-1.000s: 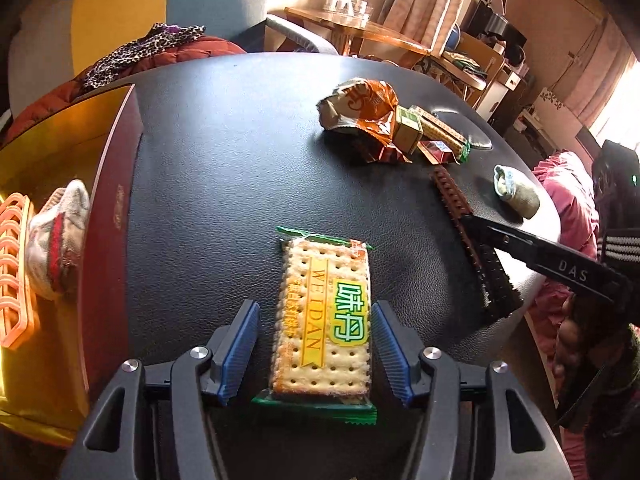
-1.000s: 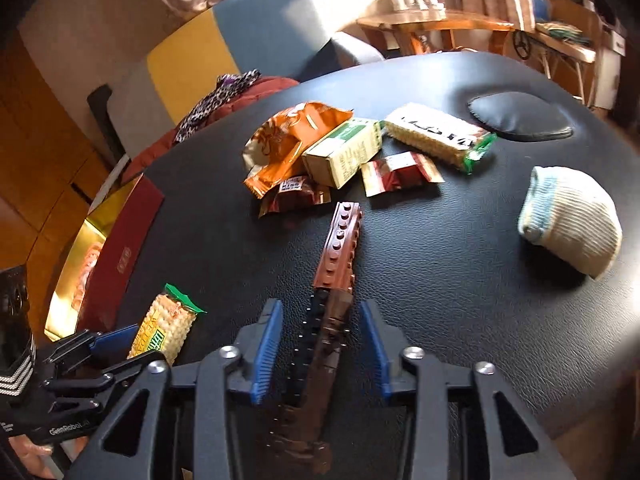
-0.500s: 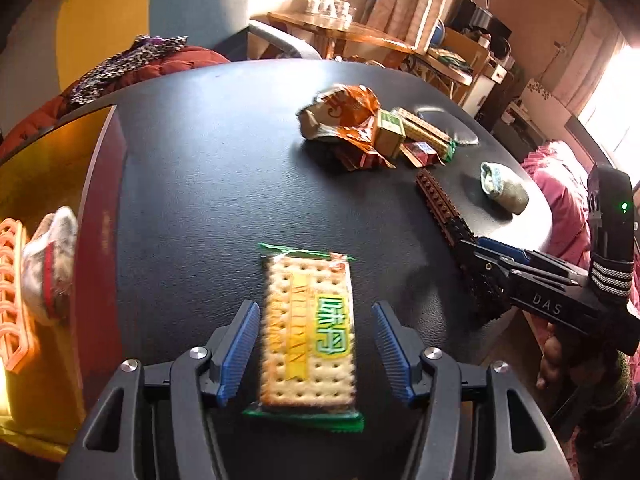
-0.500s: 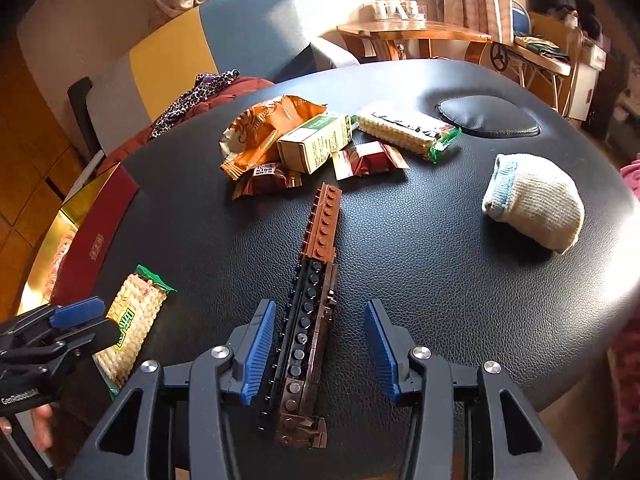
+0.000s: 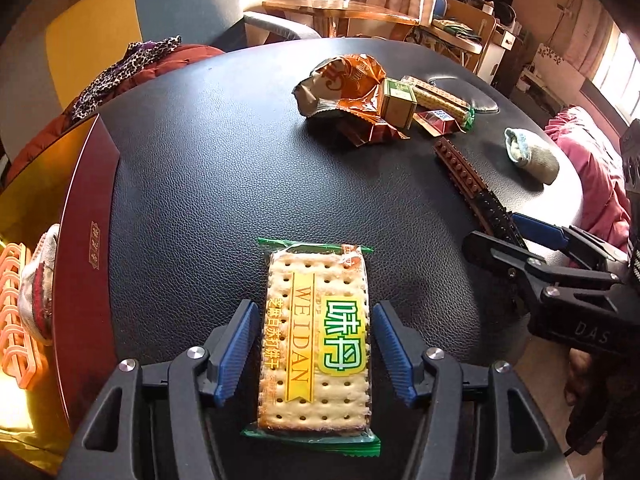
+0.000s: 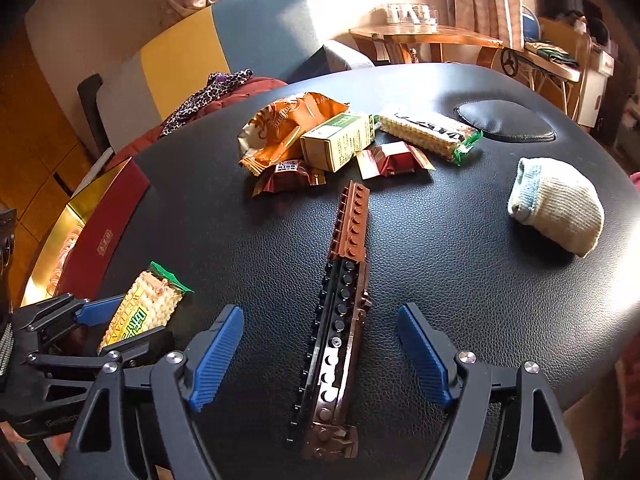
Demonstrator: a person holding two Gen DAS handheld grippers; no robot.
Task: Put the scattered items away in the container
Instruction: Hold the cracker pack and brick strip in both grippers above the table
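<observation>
A cracker pack point(image 5: 312, 360) with a green and yellow label lies flat on the black table point(image 5: 200, 184). My left gripper point(image 5: 314, 308) straddles it, open, with a thin gap at each pad. A long brown and black brick strip point(image 6: 348, 240) lies lengthwise between the fingers of my right gripper point(image 6: 320, 312), whose jaws are opening wide and do not touch it. The container, a dark red box point(image 5: 80, 240) with a gold inside, stands at the table's left edge and holds an orange rack and a sock point(image 5: 38, 280).
At the far side lie an orange snack bag point(image 6: 288, 128), a small green carton point(image 6: 340, 140), a wafer pack point(image 6: 428, 136) and red wrappers point(image 6: 392, 160). A rolled sock point(image 6: 556, 208) rests to the right. The table edge runs close behind both grippers.
My right gripper's jaws have spread wide apart from the brick strip, which stays on the table. The left gripper has shifted slightly over the cracker pack.
</observation>
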